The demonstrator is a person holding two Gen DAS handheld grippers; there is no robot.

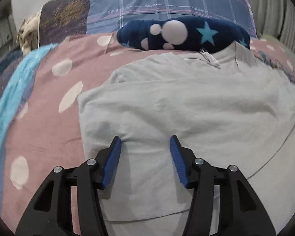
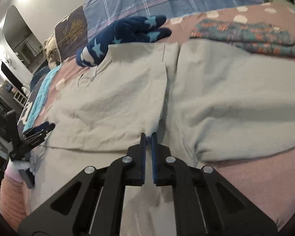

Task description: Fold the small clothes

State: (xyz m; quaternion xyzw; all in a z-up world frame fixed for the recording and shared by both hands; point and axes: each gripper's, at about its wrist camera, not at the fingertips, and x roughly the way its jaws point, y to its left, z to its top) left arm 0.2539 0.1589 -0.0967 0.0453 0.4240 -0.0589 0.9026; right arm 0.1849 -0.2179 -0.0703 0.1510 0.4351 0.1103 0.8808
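Pale grey garment (image 1: 186,102) lies spread on a pink bedspread w/ white dots (image 1: 49,118), partly folded: in the right wrist view one flap (image 2: 112,106) lies over the rest, its straight edge running down the middle, and a second thicker fold (image 2: 236,98) sits to the right of it. White label (image 1: 211,59) shows near the neckline at the far end.

Right gripper (image 2: 148,135): jaws nearly together, only a thin slit between the blue pads, and a bit of the grey cloth at the flap's lower corner is pinched in there.

Left gripper (image 1: 145,141): jaws wide apart, nothing between them. Fingertips (image 1: 117,140) sit at the cloth surface near the garment's left edge, w/ a pucker at the left tip; can't tell if they press or just hover. Same gripper shows at the left edge of the right wrist view (image 2: 40,129), held by a white-gloved hand (image 2: 19,166).

Beyond the garment: navy fleece item w/ blue stars and white spots (image 1: 182,33), touching the collar end. Behind it a blue checked pillow (image 1: 167,0). Folded teal patterned cloth (image 2: 245,37) lies on the bedspread just past the garment's right side. Light blue cloth (image 1: 13,90) runs along the bed's left.
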